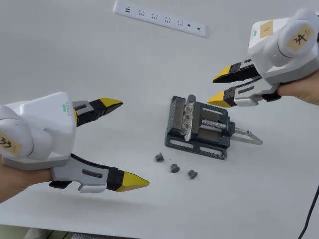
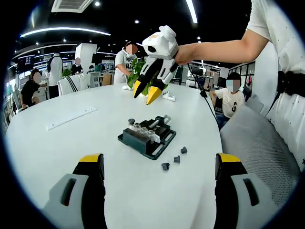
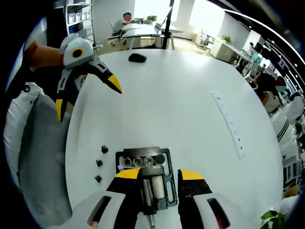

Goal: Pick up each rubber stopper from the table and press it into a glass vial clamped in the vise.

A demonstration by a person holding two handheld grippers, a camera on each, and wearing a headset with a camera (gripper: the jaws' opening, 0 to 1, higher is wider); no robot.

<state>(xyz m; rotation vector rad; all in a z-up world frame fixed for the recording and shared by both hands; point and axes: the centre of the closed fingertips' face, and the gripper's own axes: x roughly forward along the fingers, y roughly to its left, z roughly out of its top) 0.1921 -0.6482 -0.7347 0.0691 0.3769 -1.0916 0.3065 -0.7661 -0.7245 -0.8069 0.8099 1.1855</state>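
Observation:
A black vise (image 1: 212, 142) stands mid-table with a row of glass vials (image 1: 188, 115) clamped in its jaws. The far vial carries a dark rubber stopper (image 1: 191, 98). Three loose stoppers (image 1: 175, 168) lie on the table just in front of the vise. My left gripper (image 1: 124, 142) hovers left of them, open wide and empty. My right gripper (image 1: 217, 88) hangs above and right of the vise, open and holding nothing. The left gripper view has the vise (image 2: 147, 135) and stoppers (image 2: 176, 159) ahead. In the right gripper view the vials (image 3: 138, 161) sit just beyond the gripper (image 3: 159, 174).
A white power strip (image 1: 159, 17) lies at the table's far edge. A black cable (image 1: 311, 209) runs off the right corner. A small black object (image 3: 137, 57) rests far across the white round table (image 3: 167, 105). People sit and stand around the room.

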